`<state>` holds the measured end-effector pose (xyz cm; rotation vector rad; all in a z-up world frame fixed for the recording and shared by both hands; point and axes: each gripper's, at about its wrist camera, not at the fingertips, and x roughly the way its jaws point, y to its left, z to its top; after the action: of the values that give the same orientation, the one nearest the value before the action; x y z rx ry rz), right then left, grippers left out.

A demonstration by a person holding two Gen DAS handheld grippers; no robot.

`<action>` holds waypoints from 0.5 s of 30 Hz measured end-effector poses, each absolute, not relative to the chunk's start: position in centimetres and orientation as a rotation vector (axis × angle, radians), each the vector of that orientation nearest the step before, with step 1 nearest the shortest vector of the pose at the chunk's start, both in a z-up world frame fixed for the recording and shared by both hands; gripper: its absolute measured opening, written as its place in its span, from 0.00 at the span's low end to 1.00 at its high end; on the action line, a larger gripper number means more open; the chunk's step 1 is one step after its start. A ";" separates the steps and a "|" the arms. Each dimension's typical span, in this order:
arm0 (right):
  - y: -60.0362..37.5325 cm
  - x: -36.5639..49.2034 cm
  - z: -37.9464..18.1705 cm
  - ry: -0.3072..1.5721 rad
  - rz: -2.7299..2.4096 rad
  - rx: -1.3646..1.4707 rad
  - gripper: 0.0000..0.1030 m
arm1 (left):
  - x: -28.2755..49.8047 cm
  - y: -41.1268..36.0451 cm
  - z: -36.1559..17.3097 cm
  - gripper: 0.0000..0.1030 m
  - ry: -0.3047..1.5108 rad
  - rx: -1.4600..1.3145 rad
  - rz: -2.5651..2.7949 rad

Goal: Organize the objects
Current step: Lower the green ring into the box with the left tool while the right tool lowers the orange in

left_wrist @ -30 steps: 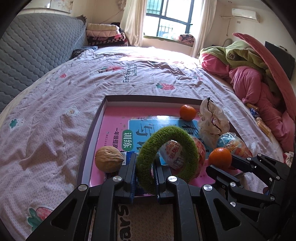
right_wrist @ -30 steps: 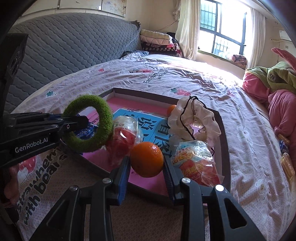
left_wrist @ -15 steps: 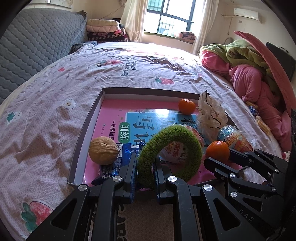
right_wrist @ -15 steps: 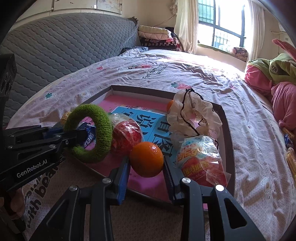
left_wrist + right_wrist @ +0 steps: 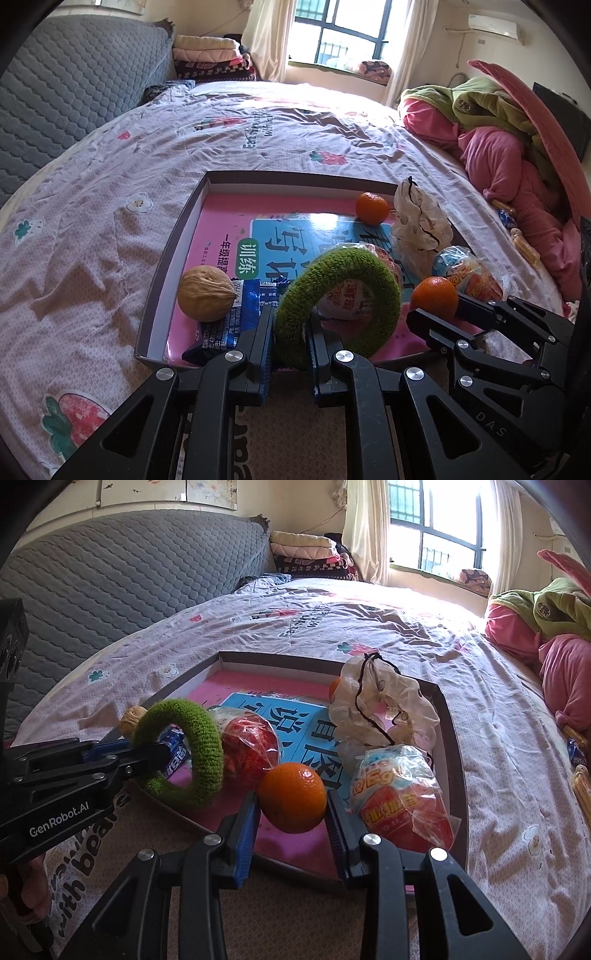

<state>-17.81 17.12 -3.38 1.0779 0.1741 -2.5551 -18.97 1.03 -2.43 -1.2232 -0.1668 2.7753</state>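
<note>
Nearest the left wrist camera, a green knitted ring (image 5: 341, 295) is clamped by its lower edge between the fingers of the left tongs (image 5: 289, 334), and is held upright over the near edge of a shallow tray (image 5: 173, 254) that rests on the bed (image 5: 110, 177). In the right wrist view, an orange (image 5: 292, 796) is gripped between the blue-padded fingers of the right tongs (image 5: 292, 814), likewise above the tray's near rim; the same tongs are seen at the right of the left wrist view (image 5: 436, 310). Just behind the ring, a blue snack packet (image 5: 236, 321) is laid on the tray floor, with a walnut (image 5: 206, 292) resting on it near the left wall. Two wrapped red-and-white snack balls are seen further in, one behind the ring (image 5: 249, 742) and one at the right side (image 5: 400, 794). A book with a pink and blue cover (image 5: 295, 236) is spread under these things. Toward the far right corner, a white scrunchie with a black cord (image 5: 380, 710) is propped, and a second orange (image 5: 372, 208) lies beside it. Beyond the tray, a heap of pink and green bedding (image 5: 491, 147) is piled at the right, and folded blankets (image 5: 212, 59) are stacked by the window (image 5: 343, 29).
</note>
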 end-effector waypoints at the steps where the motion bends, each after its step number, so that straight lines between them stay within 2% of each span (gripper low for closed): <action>1: 17.1 -17.8 -3.4 0.173 -2.557 1.078 0.35 | -18.9 1.1 -2.4 0.16 -0.164 -1.226 2.776; 15: 16.9 -17.4 -3.2 0.189 -2.565 1.058 0.35 | -18.8 1.5 -2.4 0.16 -0.146 -1.229 2.779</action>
<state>-17.42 16.95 -3.16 1.0582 0.1890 -2.5653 -18.81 1.47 -2.36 -1.2292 -0.1455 2.7786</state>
